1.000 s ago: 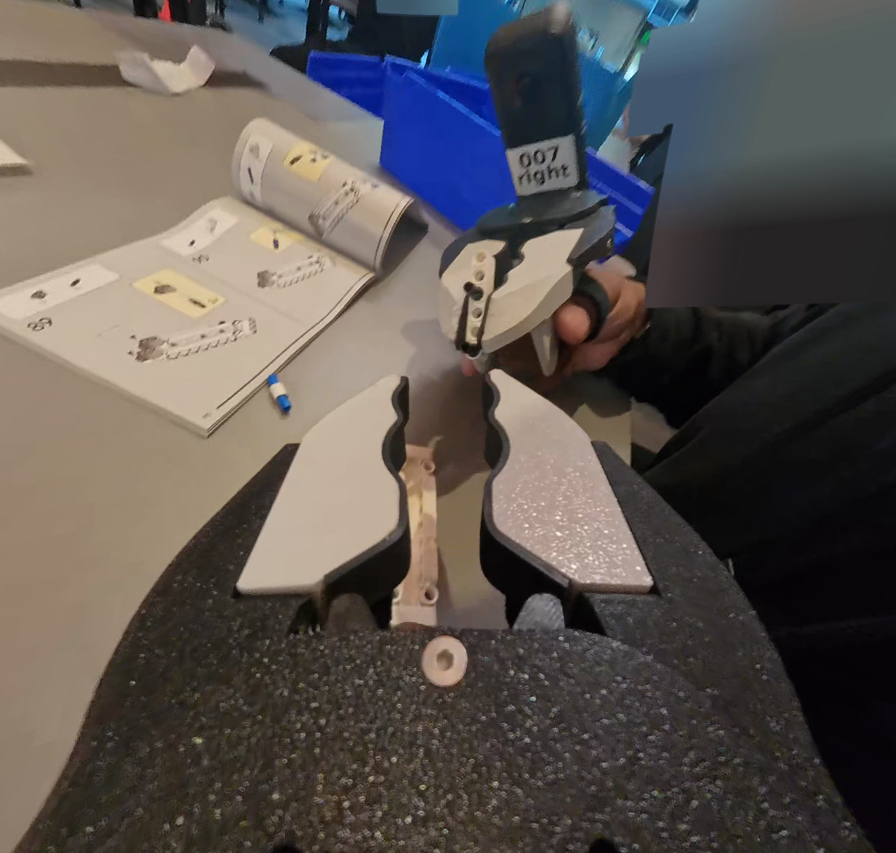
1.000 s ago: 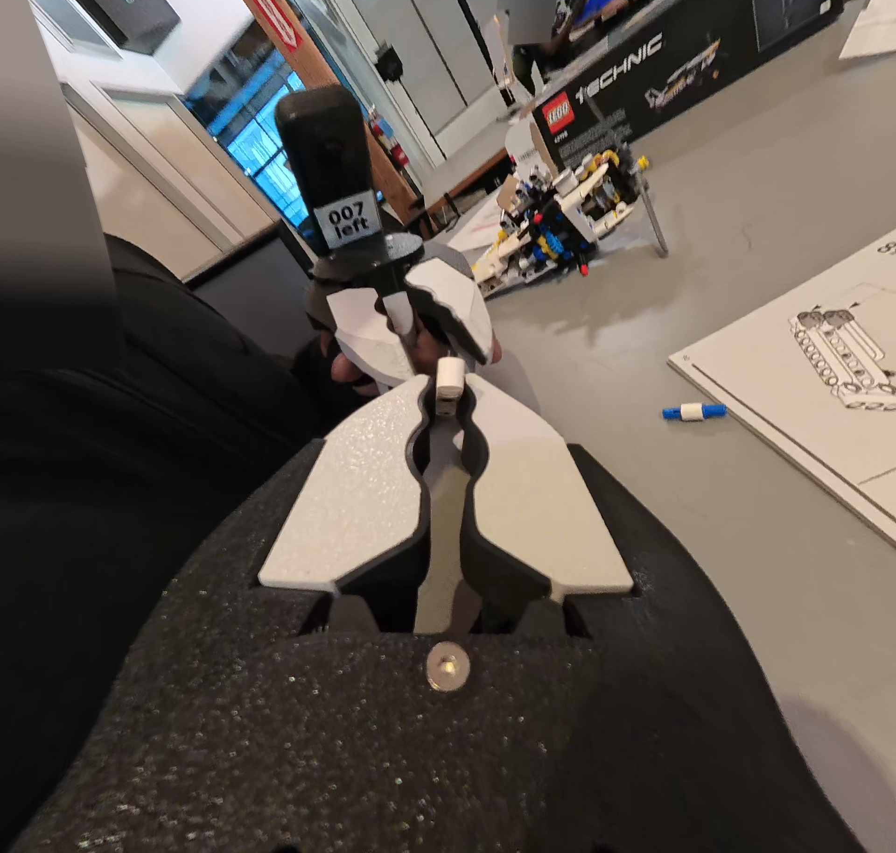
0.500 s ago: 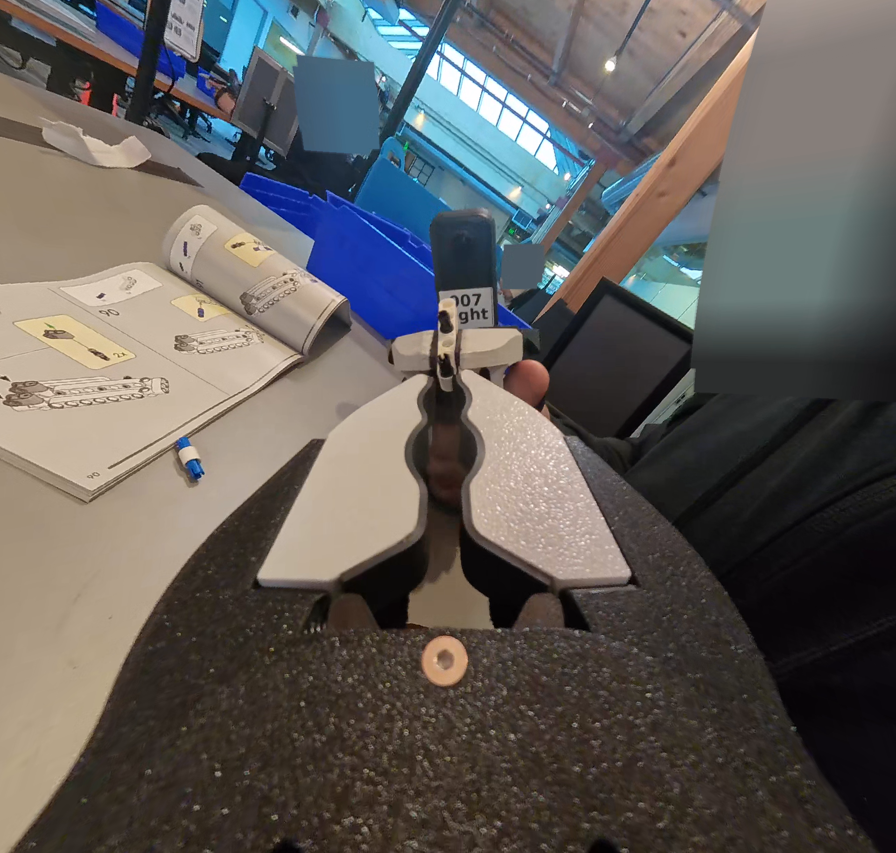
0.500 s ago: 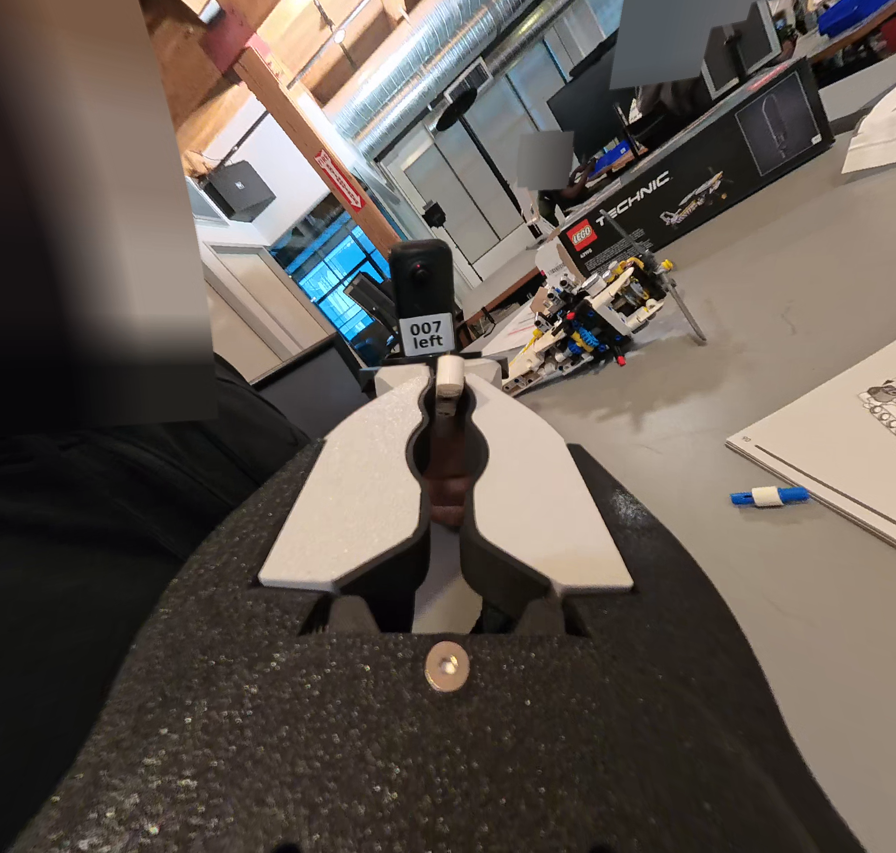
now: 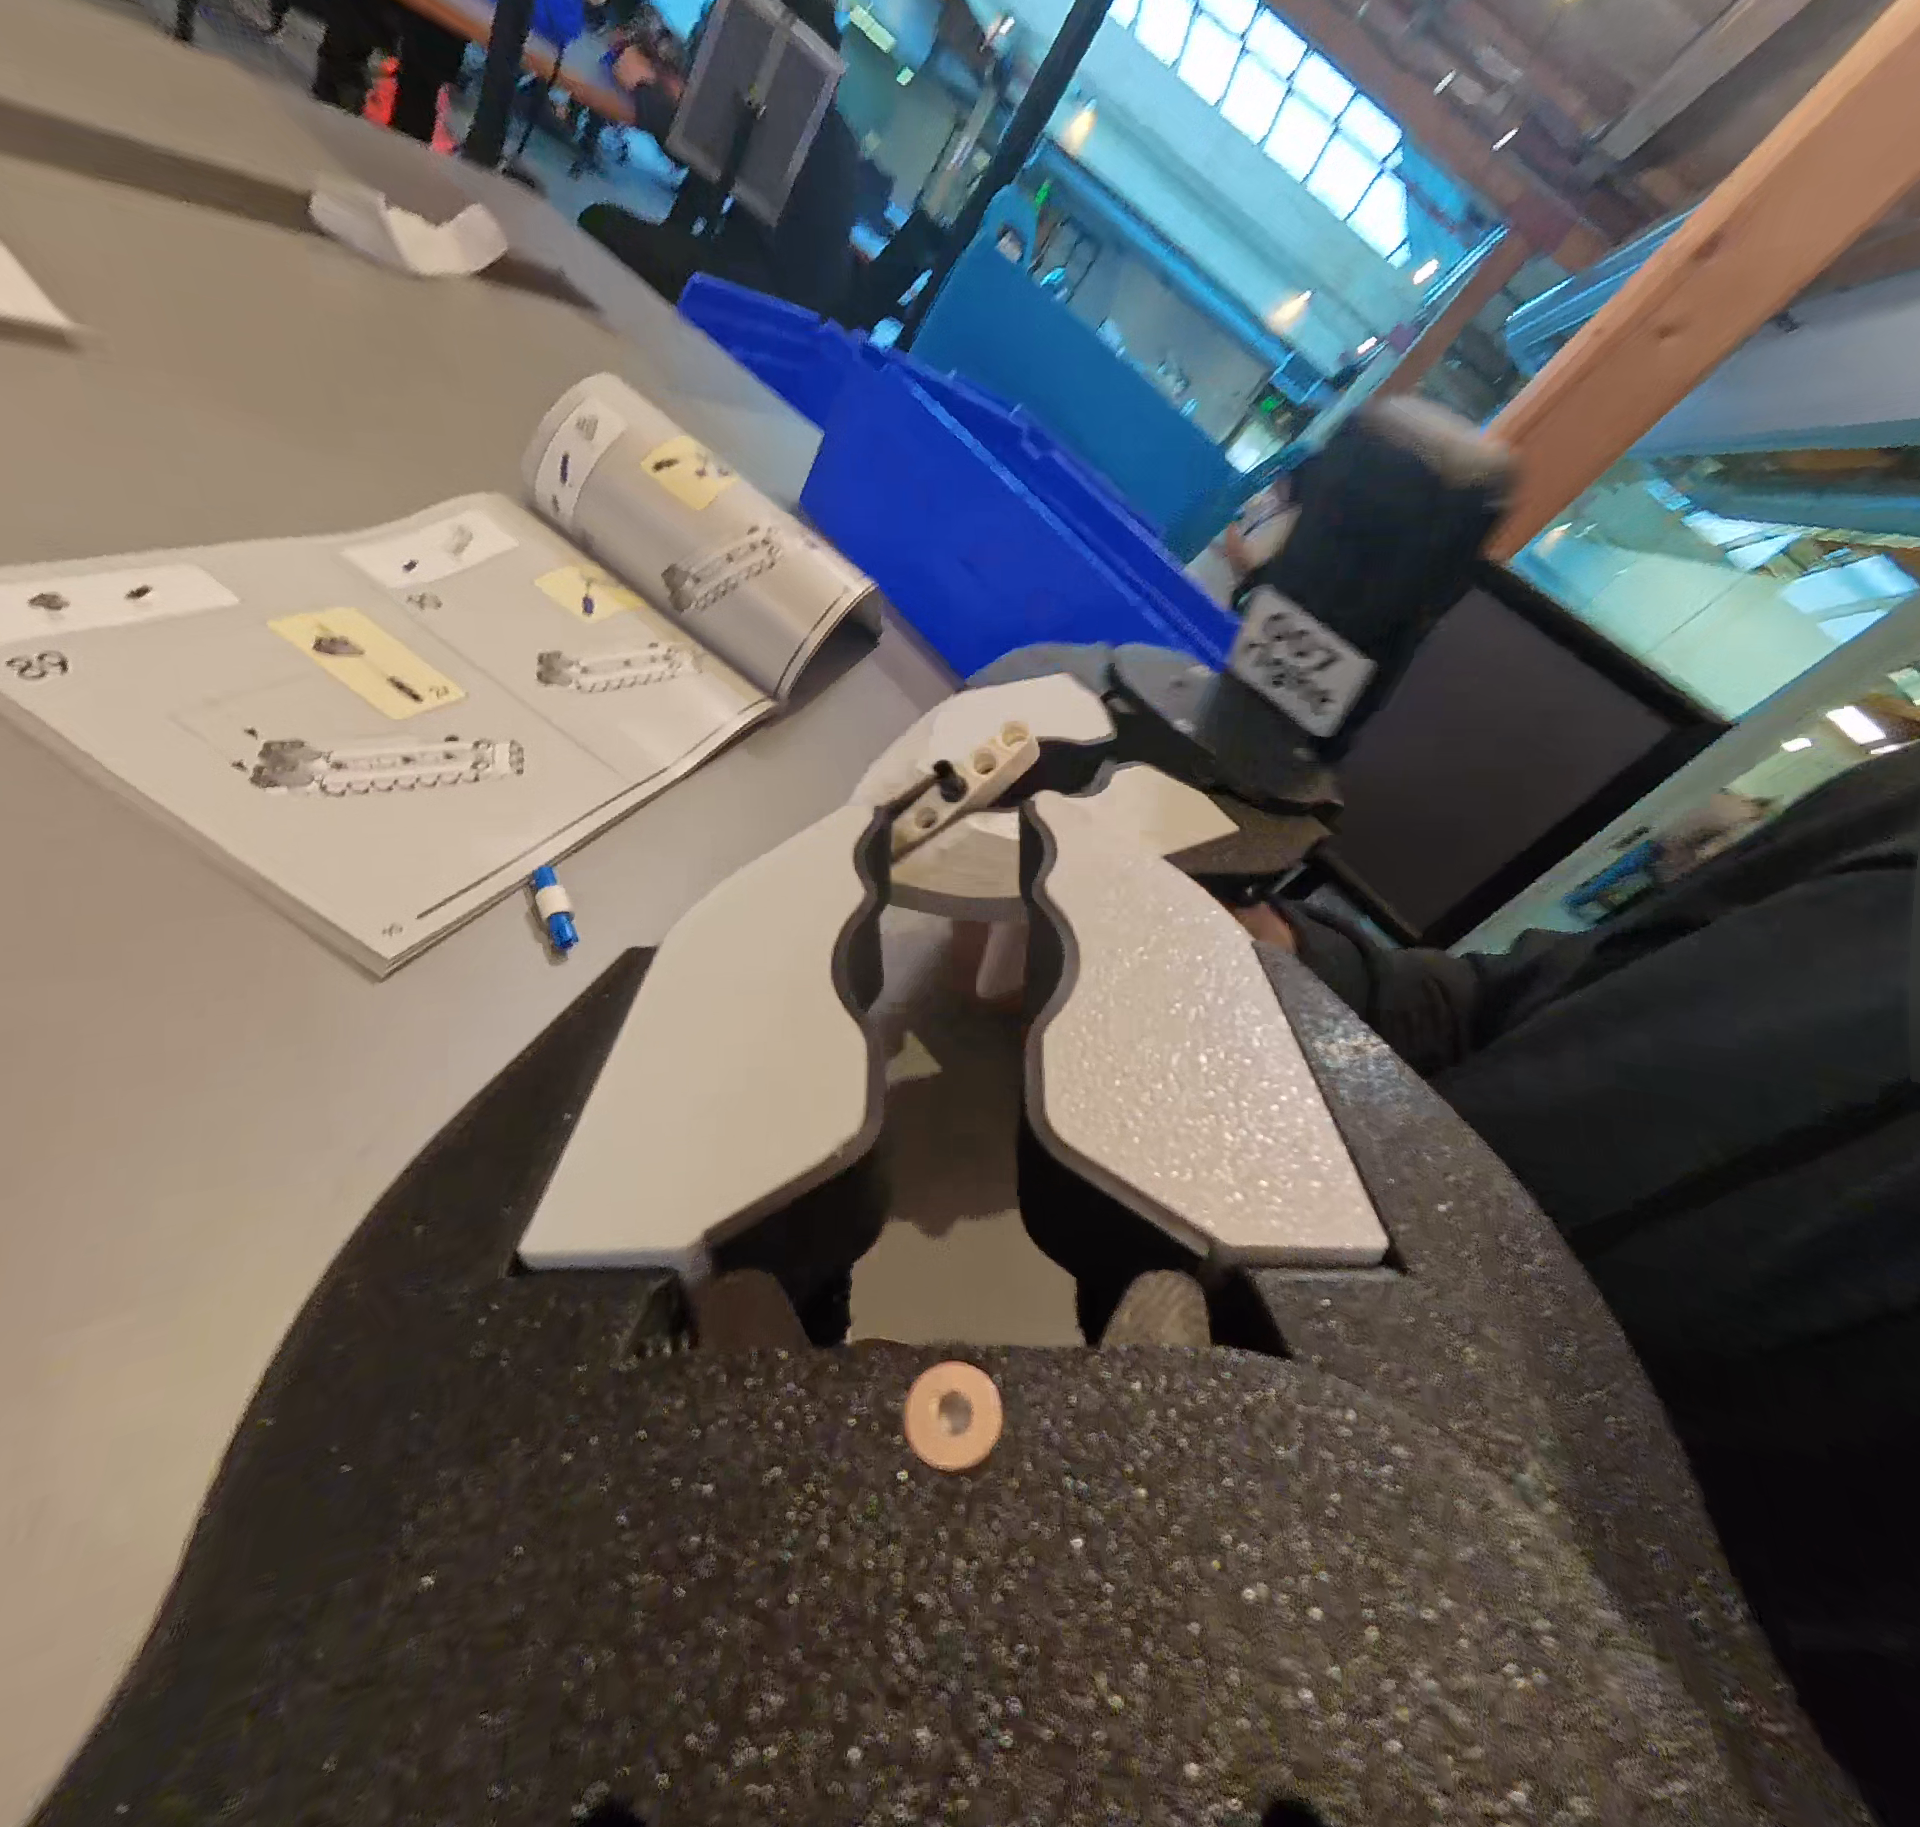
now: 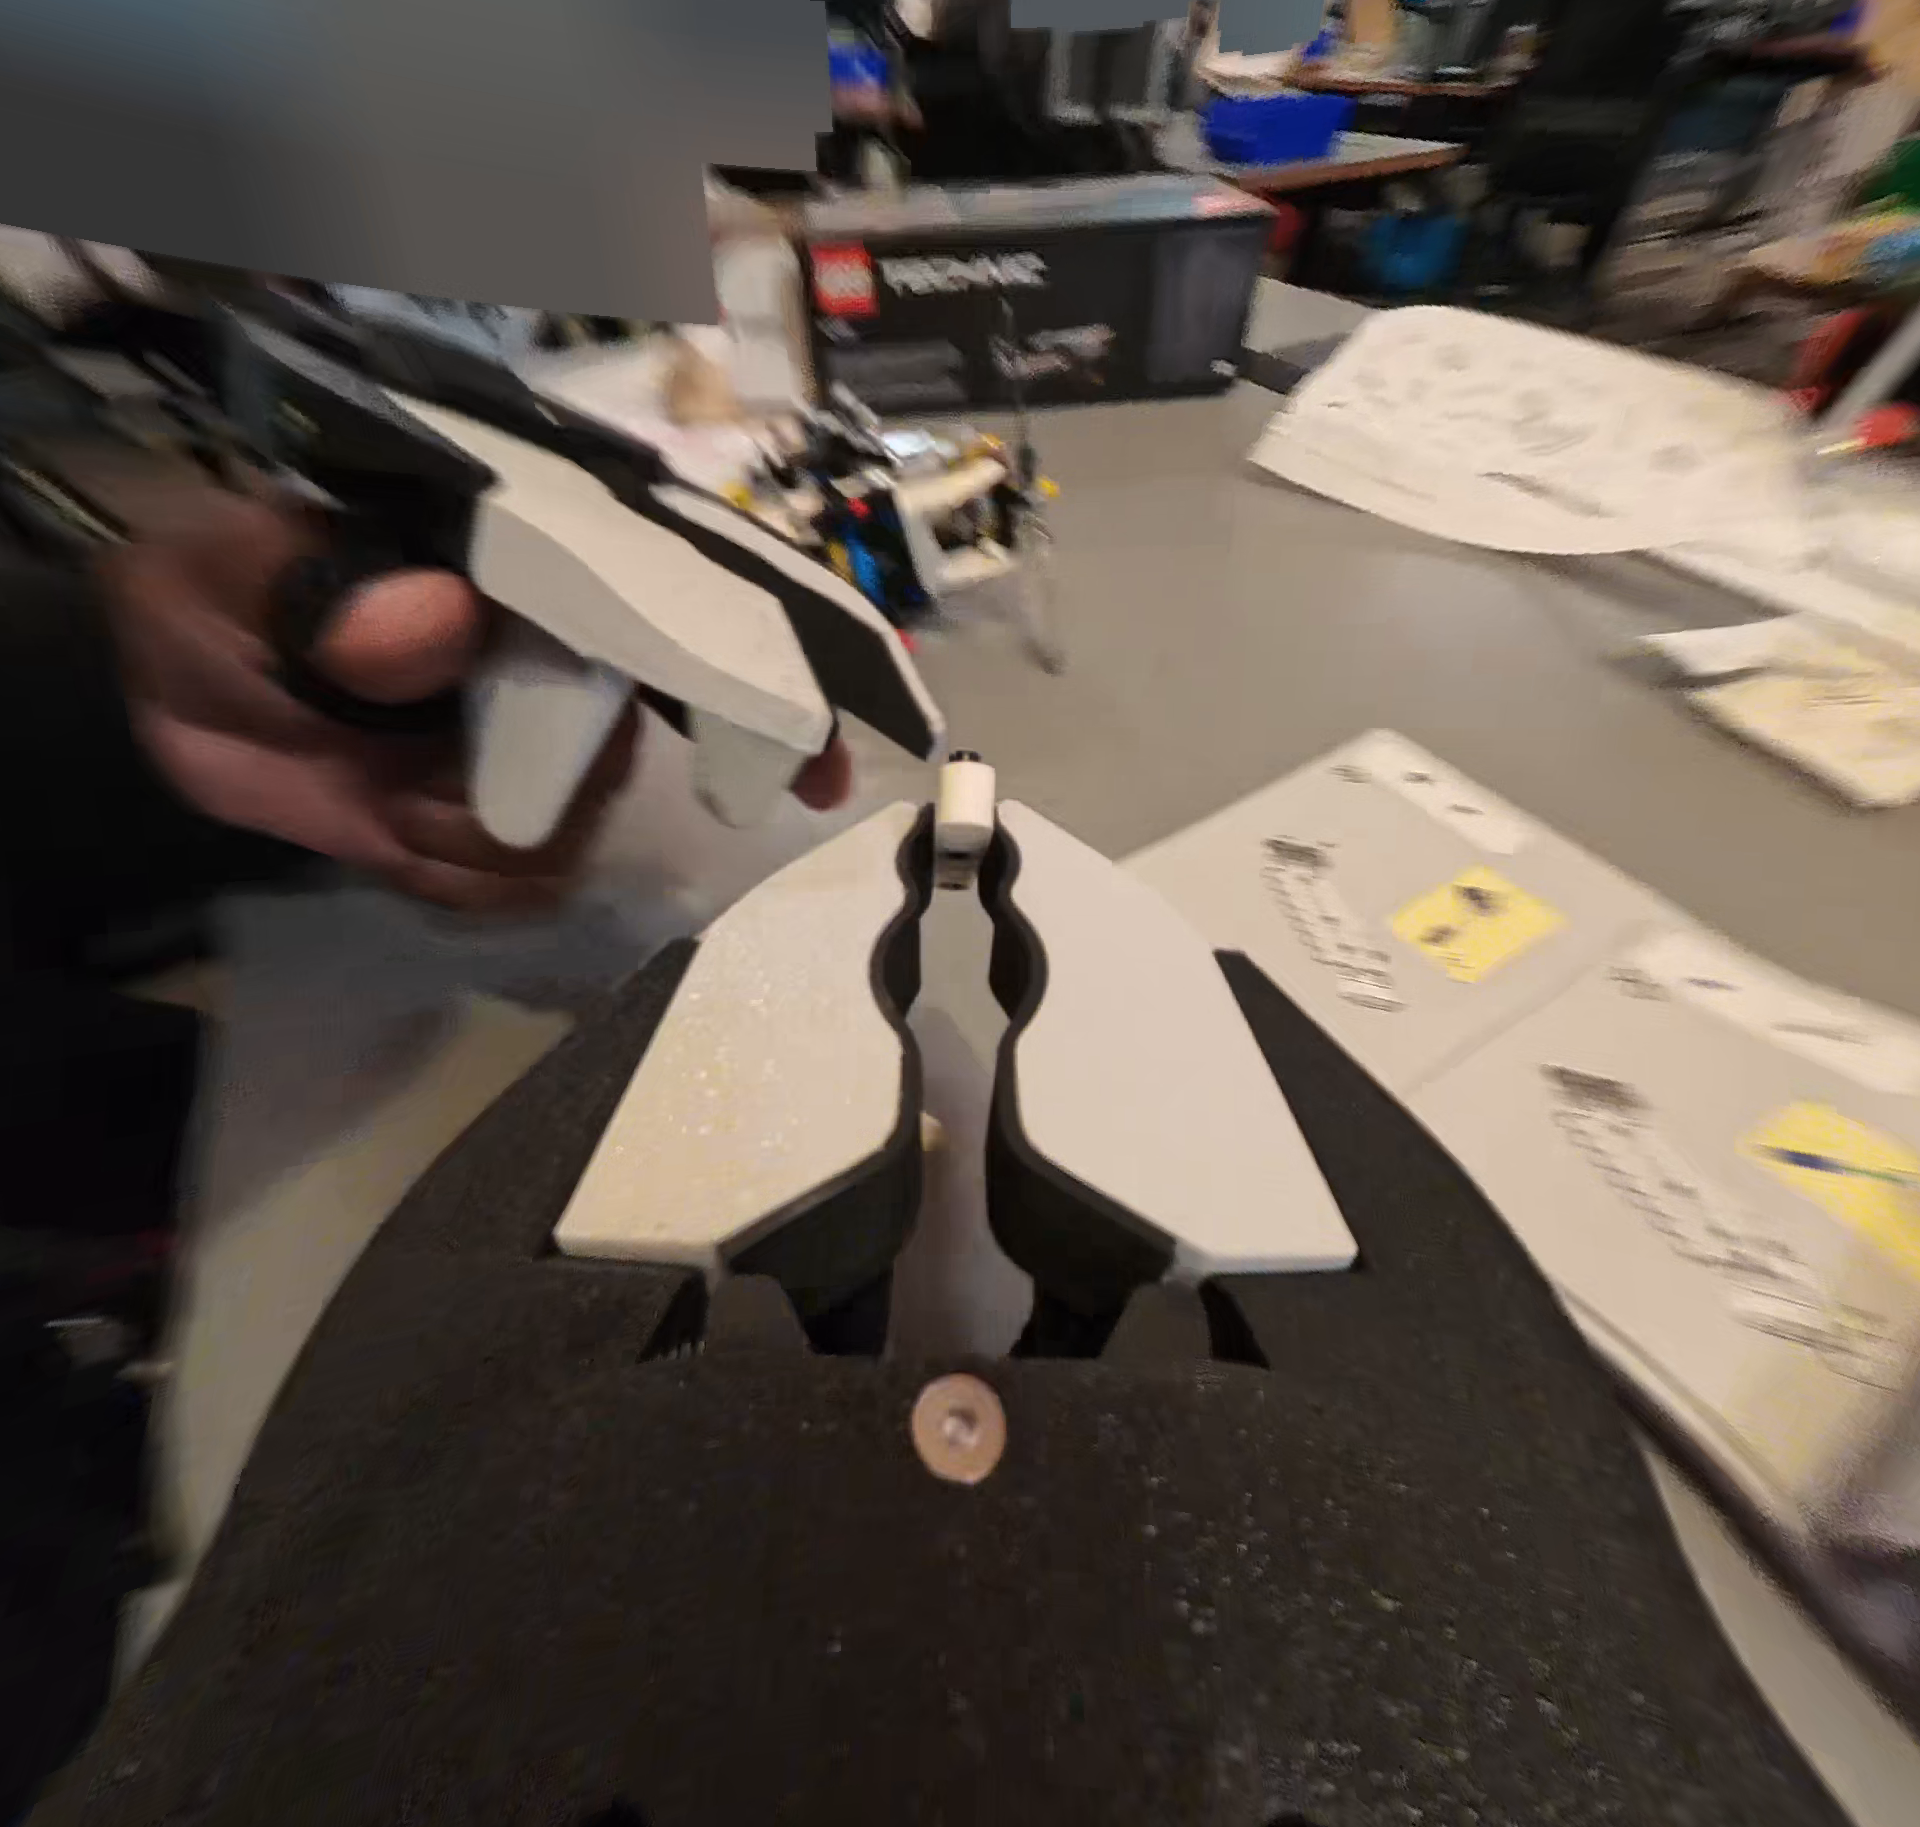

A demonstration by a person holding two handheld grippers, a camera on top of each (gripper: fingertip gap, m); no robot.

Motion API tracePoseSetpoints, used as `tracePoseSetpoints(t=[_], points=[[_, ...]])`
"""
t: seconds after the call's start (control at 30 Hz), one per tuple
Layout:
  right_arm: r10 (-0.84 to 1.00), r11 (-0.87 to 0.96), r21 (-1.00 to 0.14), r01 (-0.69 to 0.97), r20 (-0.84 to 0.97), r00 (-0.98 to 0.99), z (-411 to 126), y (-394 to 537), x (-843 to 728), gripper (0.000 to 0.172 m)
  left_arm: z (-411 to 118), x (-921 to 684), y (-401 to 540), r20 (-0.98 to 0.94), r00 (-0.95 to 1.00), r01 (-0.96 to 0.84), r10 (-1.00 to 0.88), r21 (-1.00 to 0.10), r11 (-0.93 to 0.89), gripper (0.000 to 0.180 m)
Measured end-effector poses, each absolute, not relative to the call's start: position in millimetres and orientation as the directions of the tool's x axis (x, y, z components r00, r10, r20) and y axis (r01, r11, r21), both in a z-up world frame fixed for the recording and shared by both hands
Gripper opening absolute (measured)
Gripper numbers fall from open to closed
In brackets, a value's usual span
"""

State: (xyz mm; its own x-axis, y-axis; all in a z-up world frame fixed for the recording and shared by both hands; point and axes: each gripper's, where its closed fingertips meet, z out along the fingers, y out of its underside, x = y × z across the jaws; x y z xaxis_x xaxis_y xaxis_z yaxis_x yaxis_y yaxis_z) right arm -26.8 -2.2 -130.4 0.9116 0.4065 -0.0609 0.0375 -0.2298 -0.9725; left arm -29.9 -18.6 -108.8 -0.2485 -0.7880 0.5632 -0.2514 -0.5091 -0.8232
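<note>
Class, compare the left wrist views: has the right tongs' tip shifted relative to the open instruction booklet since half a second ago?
Yes. The right tongs, gripping a white beam, have tilted leftward toward the instruction booklet, lying sideways instead of end-on.

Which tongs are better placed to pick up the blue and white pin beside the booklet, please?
Left, probably: the left tongs stand open and empty near the blue and white pin, while the right tongs are clamped on a white beam.
</note>
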Motion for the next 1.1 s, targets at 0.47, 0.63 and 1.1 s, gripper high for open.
tracePoseSetpoints(t=[0.47, 0.63, 1.1], points=[[-0.013, -0.328, -0.341, 0.881, 0.934, 0.356, -130.4, 5.9, 9.6, 0.008, -129.0, -17.1, -32.1, 0.676, -0.092, -0.337, -0.731, -0.712, -0.616, 0.032], [-0.015, -0.334, -0.251, 0.908, 0.965, 0.261, -132.0, 7.3, 4.2, 0.008, -127.9, -17.0, -27.1, 0.739, -0.054, -0.304, -0.672, -0.653, -0.693, 0.019], [0.267, -0.120, -0.625, 0.771, 0.728, 0.632, -131.5, 1.5, -8.3, 0.031, -138.6, -31.9, -2.2, 0.154, -0.197, -0.336, -0.968, -0.938, -0.082, 0.010]])
